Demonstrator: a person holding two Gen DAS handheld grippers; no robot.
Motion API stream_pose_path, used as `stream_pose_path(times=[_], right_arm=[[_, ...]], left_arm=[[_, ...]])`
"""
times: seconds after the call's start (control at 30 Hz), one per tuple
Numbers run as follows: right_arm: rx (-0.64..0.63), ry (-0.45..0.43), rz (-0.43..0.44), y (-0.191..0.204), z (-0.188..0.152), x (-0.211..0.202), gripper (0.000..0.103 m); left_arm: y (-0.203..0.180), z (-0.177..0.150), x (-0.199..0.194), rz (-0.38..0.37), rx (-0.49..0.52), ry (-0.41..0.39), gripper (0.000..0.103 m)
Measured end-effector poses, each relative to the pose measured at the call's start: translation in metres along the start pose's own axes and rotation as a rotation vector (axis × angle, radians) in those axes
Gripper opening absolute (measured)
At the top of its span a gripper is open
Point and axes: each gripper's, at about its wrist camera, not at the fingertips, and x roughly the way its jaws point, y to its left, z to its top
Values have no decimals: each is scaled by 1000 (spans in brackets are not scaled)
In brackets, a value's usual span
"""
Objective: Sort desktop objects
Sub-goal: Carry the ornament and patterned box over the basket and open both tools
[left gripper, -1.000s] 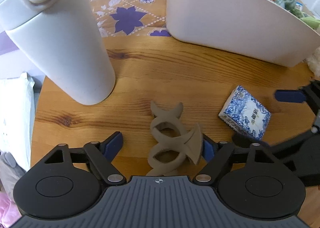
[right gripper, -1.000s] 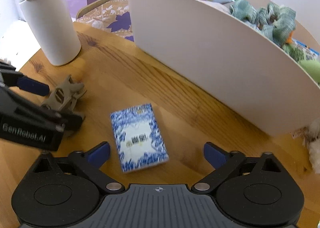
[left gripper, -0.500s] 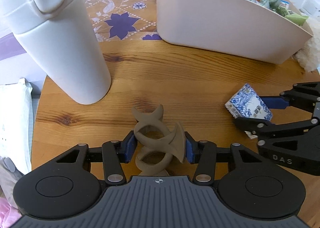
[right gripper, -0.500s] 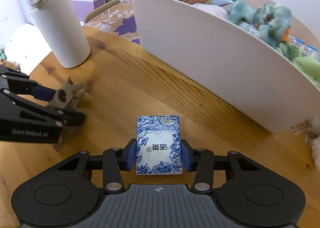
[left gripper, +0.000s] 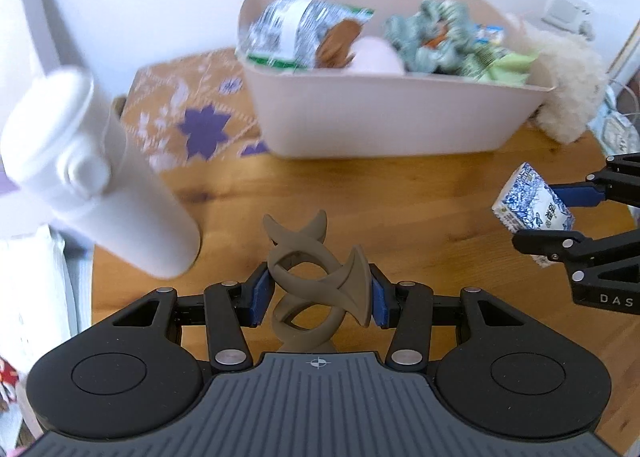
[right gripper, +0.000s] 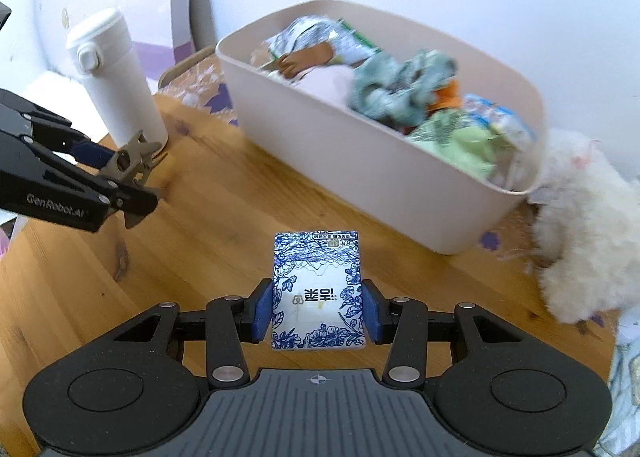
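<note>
A brown hair claw clip (left gripper: 344,281) hangs above the wooden table (left gripper: 420,201), and my left gripper (left gripper: 318,297) is shut on it with both blue pads pressing its sides. My right gripper (right gripper: 318,315) is shut on a blue-and-white flowered tissue pack (right gripper: 316,277), also clear of the table. In the left wrist view the tissue pack (left gripper: 532,203) and right gripper (left gripper: 556,217) are at the right edge. In the right wrist view the left gripper (right gripper: 120,177) with the clip (right gripper: 134,159) is at the left.
A cream bin (right gripper: 360,161) holding several packets and cloths stands at the back of the table. To the left stands a white flask (right gripper: 120,89). A fluffy white toy (right gripper: 580,225) lies right of the bin. A flower-patterned cushion (left gripper: 192,117) lies beyond the table edge.
Both grippers went from open around their objects to shut on them, then rose from the table with the clip and the tissue pack. The bin's contents now show from above.
</note>
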Motion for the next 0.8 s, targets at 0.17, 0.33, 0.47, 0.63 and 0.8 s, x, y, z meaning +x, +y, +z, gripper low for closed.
stream_pose_path(times=[0.17, 0.33, 0.47, 0.63, 0.8], right_arm=[[10, -52, -23, -19, 3, -29, 43], [39, -119, -52, -38, 17, -54, 43], [59, -172, -76, -53, 34, -68, 43], [79, -227, -116, -66, 59, -75, 43], [96, -272, -151, -78, 85, -71, 43]], left_arm=[[-9, 22, -22, -11, 49, -57, 50], [-15, 49, -40, -7, 91, -118, 50], [-18, 75, -49, 10, 111, -174, 50], [-22, 108, -59, 30, 127, -251, 50], [-25, 140, -56, 64, 116, -298, 50]])
